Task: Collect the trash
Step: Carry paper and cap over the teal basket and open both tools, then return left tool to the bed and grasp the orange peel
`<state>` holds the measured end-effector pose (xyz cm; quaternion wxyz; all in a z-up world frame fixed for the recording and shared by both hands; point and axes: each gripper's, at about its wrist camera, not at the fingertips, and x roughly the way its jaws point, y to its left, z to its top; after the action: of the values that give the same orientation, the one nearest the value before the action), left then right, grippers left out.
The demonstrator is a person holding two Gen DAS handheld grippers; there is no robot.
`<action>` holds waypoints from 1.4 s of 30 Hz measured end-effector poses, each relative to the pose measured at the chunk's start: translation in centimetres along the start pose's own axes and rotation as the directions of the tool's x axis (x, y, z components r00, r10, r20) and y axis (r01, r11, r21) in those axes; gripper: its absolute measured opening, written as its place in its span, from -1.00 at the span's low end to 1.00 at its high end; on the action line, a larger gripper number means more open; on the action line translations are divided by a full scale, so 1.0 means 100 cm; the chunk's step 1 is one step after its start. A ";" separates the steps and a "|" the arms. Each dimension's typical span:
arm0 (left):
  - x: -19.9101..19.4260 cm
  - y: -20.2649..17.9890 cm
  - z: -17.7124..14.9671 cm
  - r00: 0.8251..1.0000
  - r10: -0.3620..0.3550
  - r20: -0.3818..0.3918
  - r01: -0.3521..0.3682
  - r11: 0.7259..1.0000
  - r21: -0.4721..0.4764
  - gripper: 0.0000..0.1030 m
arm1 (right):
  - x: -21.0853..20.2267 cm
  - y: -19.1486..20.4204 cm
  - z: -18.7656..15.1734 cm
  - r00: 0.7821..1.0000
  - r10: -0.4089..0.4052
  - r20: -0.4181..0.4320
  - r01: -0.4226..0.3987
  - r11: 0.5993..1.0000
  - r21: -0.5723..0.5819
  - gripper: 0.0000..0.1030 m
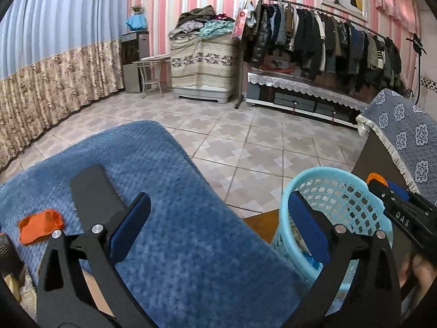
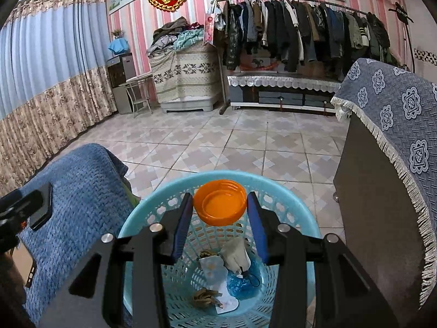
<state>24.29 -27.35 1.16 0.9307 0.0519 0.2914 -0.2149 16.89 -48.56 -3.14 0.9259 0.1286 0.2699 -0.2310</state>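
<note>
A: What is the right gripper point(image 2: 220, 218) carrying?

B: An orange cap point(image 2: 220, 201), open side toward the camera. The two blue pads point(image 2: 182, 227) press on its left and right edges, so the jaws are clamped on it. It sits right at the fingertips, directly above the light blue basket point(image 2: 300, 205).

A: And under the cap, inside the basket?

B: Below and between the fingers there is trash on the bottom: a crumpled whitish piece point(image 2: 235, 254), a blue plastic scrap point(image 2: 243, 284), a white card or paper point(image 2: 218, 273) and some brown bits point(image 2: 204, 298). I cannot tell exactly what each one is.

A: The left gripper point(image 1: 218, 227)?

B: Jaws wide apart, nothing between them. Its left finger hangs over a blue knitted blanket point(image 1: 177, 232); its right finger stands in front of the near rim of the basket point(image 1: 322, 172).

A: Any trash near it?

B: An orange crumpled piece point(image 1: 41, 229) lies on the blanket, left of the left finger. A flat black device point(image 1: 95, 194), perhaps a phone, lies on the blanket just ahead of that finger.

A: Do the two grippers see each other?

B: Yes. In the left wrist view the right gripper point(image 1: 382, 186) reaches in from the right over the basket's far rim, the orange cap point(image 1: 377, 178) at its tip, with a hand point(image 1: 418, 270) behind it.

A: Further out?

B: Right of the basket stands a dark cabinet point(image 2: 377, 205) under a blue patterned cloth point(image 2: 396, 109). Ahead lies tiled floor point(image 2: 218, 142), then a rack of clothes point(image 2: 300, 32) on the far wall.
</note>
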 end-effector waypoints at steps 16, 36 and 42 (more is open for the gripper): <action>-0.055 0.046 -0.022 0.997 0.067 0.033 -0.066 0.998 -0.023 0.89 | -0.010 0.037 0.003 0.998 -0.051 0.035 0.053 0.997 -0.063 0.79; -0.151 0.231 -0.106 0.931 0.362 -0.052 -0.363 0.897 -0.253 0.89 | -0.053 0.186 -0.040 0.974 0.224 -0.020 -0.224 0.956 -0.189 0.88; -0.158 0.289 -0.139 0.876 0.466 -0.123 -0.481 0.829 -0.284 0.89 | -0.057 0.228 -0.058 0.964 0.257 -0.060 -0.263 0.919 -0.294 0.88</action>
<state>17.88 7.63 -2.21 0.9440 -0.0172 0.3217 0.0714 21.42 -24.84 -2.17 0.9543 0.0238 0.2916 -0.0611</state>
